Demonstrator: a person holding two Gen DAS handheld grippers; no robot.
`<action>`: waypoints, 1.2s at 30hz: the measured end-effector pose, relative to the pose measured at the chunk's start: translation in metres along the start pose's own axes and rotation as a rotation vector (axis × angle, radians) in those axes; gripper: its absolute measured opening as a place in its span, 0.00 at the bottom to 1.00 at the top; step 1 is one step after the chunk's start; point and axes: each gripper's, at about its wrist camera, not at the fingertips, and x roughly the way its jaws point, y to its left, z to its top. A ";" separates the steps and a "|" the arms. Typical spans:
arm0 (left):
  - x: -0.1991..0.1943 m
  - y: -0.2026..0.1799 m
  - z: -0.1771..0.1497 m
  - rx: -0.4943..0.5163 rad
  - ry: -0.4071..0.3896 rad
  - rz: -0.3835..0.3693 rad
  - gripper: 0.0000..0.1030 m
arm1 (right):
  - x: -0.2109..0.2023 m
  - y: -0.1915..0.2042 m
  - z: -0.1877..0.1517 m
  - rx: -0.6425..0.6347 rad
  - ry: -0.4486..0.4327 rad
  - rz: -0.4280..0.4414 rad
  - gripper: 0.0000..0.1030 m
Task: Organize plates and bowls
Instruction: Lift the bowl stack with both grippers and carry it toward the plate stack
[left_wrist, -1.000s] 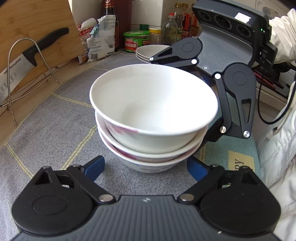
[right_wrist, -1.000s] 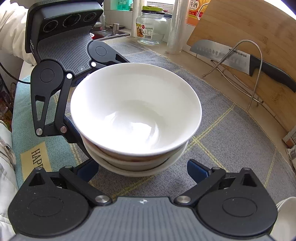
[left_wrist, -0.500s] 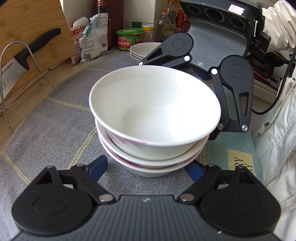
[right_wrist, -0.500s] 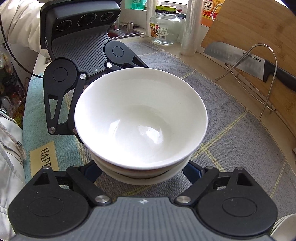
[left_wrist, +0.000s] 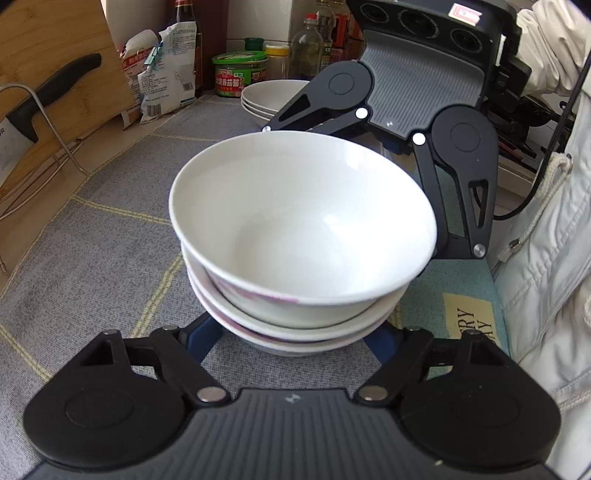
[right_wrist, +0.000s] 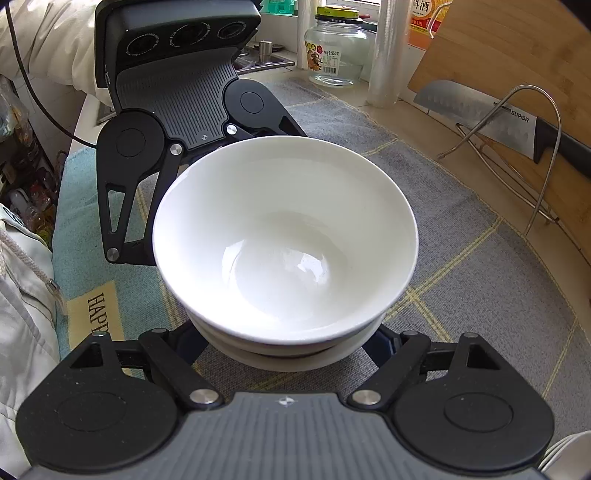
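Observation:
A stack of three white bowls (left_wrist: 301, 236) fills the middle of both views; it also shows in the right wrist view (right_wrist: 284, 240). My left gripper (left_wrist: 295, 341) has its blue fingers around the base of the stack from one side. My right gripper (right_wrist: 284, 347) closes on the base from the opposite side. The fingertips are hidden under the bowls. The stack looks lifted a little above the grey mat (left_wrist: 92, 251). A stack of white plates (left_wrist: 273, 96) sits at the far end of the mat.
A cutting board with a knife (right_wrist: 517, 122) on a wire rack (right_wrist: 532, 147) stands along one side. Jars, bottles and food packets (left_wrist: 236, 74) line the back wall. A glass jar (right_wrist: 336, 55) stands near the sink. A teal mat edge (left_wrist: 461, 295) lies by the person's jacket.
Both grippers have closed in on the base of the bowl stack. The stack has risen slightly and come nearer to the plates at the far end.

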 end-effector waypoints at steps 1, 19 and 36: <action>0.000 -0.001 0.000 0.007 0.003 0.005 0.78 | 0.000 0.000 0.000 0.000 0.000 0.000 0.86; -0.006 -0.008 0.004 0.015 0.003 0.043 0.78 | -0.011 0.000 0.002 -0.003 0.002 -0.001 0.86; 0.017 -0.033 0.046 0.013 0.000 0.065 0.78 | -0.060 -0.012 -0.024 -0.035 0.000 -0.010 0.86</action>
